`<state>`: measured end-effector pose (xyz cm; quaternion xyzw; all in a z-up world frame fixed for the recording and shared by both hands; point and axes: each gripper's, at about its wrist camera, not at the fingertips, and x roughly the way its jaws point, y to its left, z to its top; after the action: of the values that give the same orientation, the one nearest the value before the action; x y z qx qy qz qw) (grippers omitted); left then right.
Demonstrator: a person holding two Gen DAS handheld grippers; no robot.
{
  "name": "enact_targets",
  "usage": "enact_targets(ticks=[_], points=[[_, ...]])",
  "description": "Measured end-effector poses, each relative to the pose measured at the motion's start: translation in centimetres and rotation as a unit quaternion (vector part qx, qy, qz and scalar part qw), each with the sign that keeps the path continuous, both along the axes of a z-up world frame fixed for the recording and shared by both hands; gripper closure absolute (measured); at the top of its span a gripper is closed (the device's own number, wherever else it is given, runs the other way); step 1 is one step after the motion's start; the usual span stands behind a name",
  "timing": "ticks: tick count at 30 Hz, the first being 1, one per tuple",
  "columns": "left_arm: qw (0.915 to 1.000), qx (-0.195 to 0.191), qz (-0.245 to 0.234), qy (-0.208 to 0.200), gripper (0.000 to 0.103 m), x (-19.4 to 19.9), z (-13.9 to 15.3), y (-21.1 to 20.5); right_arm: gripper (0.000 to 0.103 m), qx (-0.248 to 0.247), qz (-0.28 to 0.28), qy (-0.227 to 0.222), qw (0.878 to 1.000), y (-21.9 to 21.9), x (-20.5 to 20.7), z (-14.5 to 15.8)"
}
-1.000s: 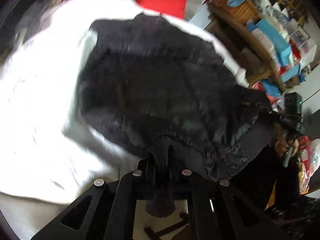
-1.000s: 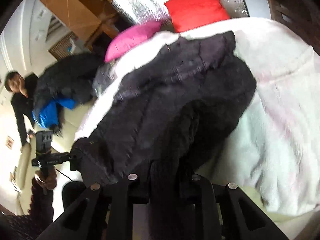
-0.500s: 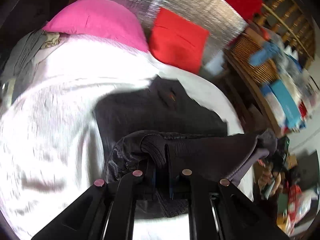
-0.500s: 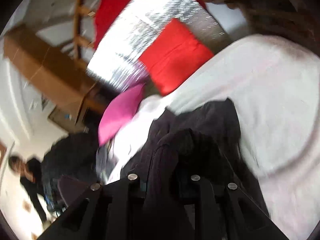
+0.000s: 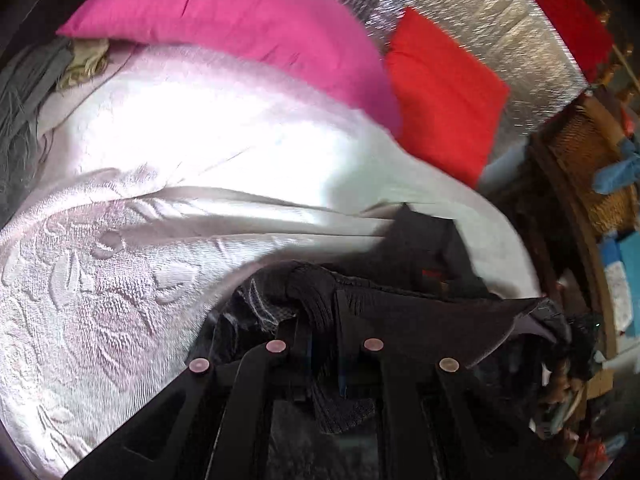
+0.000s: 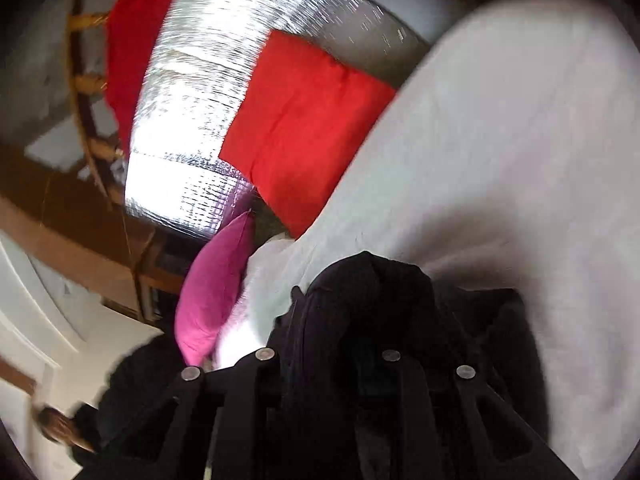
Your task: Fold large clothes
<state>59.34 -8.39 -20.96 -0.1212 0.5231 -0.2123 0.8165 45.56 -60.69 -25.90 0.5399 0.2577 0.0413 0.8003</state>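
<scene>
A large black jacket lies on a bed with a white embossed cover. My left gripper is shut on the jacket's ribbed hem, bunched between its fingers. The hem stretches taut to the right from it. My right gripper is shut on another bunched part of the black jacket, which hides its fingertips. The white cover fills the right side of that view.
A pink pillow and a red pillow lean at the head of the bed against a silver foil panel. Grey cloth lies at the far left. Cluttered wooden shelves stand on the right. A person stands at lower left.
Both grippers have carried the jacket's hem forward toward the pillows, folding the jacket over itself. The pillows now look much closer, and less of the spread jacket shows.
</scene>
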Motion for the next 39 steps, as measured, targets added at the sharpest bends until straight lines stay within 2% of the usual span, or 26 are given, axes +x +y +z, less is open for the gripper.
enact_targets(ticks=[3, 5, 8, 10, 11, 12, 14, 15, 16, 17, 18, 19, 21, 23, 25, 27, 29, 31, 33, 35, 37, 38, 39], points=[[0.9998, 0.005, 0.018, -0.007, 0.093, 0.0, -1.6, 0.8, 0.079, 0.056, 0.018, 0.014, 0.998, -0.8, 2.5, -1.5], [0.9993, 0.002, 0.035, -0.012, 0.093, 0.5, -2.2, 0.9, 0.079, 0.062, 0.026, 0.032, 0.997, -0.6, 4.1, -2.0], [0.9975, -0.018, 0.068, 0.000, 0.091, 1.9, -3.2, 1.4, 0.076, 0.065, 0.035, 0.035, 0.997, -0.2, 5.2, -2.0], [0.9964, -0.029, 0.078, 0.014, 0.091, 2.2, -3.6, 1.4, 0.074, 0.091, 0.043, 0.035, 0.994, -0.5, 5.3, -2.2], [0.9963, -0.031, 0.078, 0.017, 0.091, 2.1, -3.7, 1.4, 0.066, 0.120, 0.050, 0.028, 0.991, -0.7, 5.1, -2.4], [0.9965, -0.033, 0.076, 0.014, 0.091, 2.0, -3.5, 1.5, 0.053, 0.145, 0.057, 0.015, 0.988, -1.1, 5.0, -2.6], [0.9966, -0.043, 0.069, 0.009, 0.090, 1.6, -2.8, 1.7, 0.035, 0.192, 0.057, -0.034, 0.979, -1.7, 4.1, -2.4], [0.9965, -0.049, 0.068, 0.004, 0.086, 1.4, -2.4, 1.9, 0.035, 0.205, 0.052, -0.052, 0.976, -2.1, 3.5, -2.1], [0.9960, -0.053, 0.072, -0.009, 0.076, 1.2, -1.7, 2.0, 0.035, 0.208, 0.051, -0.065, 0.975, -2.4, 2.9, -1.5], [0.9948, -0.051, 0.083, -0.030, 0.064, 0.9, -0.8, 2.3, 0.026, 0.199, 0.049, -0.083, 0.975, -2.7, 2.1, -0.6], [0.9930, -0.050, 0.095, -0.050, 0.036, 0.5, 0.0, 2.7, 0.014, 0.181, 0.041, -0.091, 0.978, -2.9, 1.5, 0.1], [0.9885, -0.051, 0.117, -0.082, 0.019, -0.1, 1.2, 3.3, 0.009, 0.142, 0.019, -0.092, 0.985, -3.2, 0.2, 1.4], [0.9843, -0.053, 0.128, -0.109, 0.018, -1.3, 2.8, 4.0, 0.007, 0.089, -0.023, -0.110, 0.990, -3.5, -2.4, 3.3], [0.9908, -0.031, 0.097, -0.090, 0.018, -2.2, 3.4, 3.5, 0.007, 0.045, -0.034, -0.111, 0.992, -3.3, -4.6, 4.7], [0.9954, 0.005, 0.073, -0.062, 0.018, -4.0, 3.2, 2.9, 0.007, -0.028, -0.034, -0.060, 0.997, -2.6, -6.2, 5.8], [0.9957, 0.039, 0.069, -0.047, 0.018, -6.6, 2.9, 2.9, 0.007, -0.092, -0.023, -0.011, 0.995, -1.4, -7.4, 5.8], [0.9945, 0.062, 0.075, -0.037, 0.017, -10.0, 2.3, 3.6, 0.008, -0.123, -0.008, 0.019, 0.992, 0.0, -8.0, 5.4], [0.9904, 0.085, 0.104, -0.031, 0.017, -12.7, 1.5, 4.7, 0.008, -0.149, 0.002, 0.059, 0.987, 1.3, -8.9, 4.1], [0.9867, 0.082, 0.138, -0.027, 0.017, -14.4, 0.4, 6.1, 0.008, -0.174, 0.002, 0.086, 0.981, 2.4, -9.2, 3.0], [0.9842, 0.082, 0.157, 0.000, 0.016, -14.4, -1.0, 7.3, 0.008, -0.195, -0.002, 0.119, 0.974, 3.4, -8.9, 1.6], [0.9845, 0.076, 0.157, 0.018, 0.016, -14.2, -2.4, 7.4, 0.015, -0.194, 0.011, 0.128, 0.973, 3.9, -9.4, 0.3], [0.9848, 0.078, 0.155, 0.010, 0.016, -14.2, -2.9, 7.2, 0.027, -0.200, 0.013, 0.137, 0.970, 4.4, -9.2, -0.2], [0.9841, 0.088, 0.154, -0.003, 0.016, -14.1, -3.4, 6.8, 0.045, -0.214, 0.014, 0.150, 0.965, 5.1, -9.0, -0.6]])
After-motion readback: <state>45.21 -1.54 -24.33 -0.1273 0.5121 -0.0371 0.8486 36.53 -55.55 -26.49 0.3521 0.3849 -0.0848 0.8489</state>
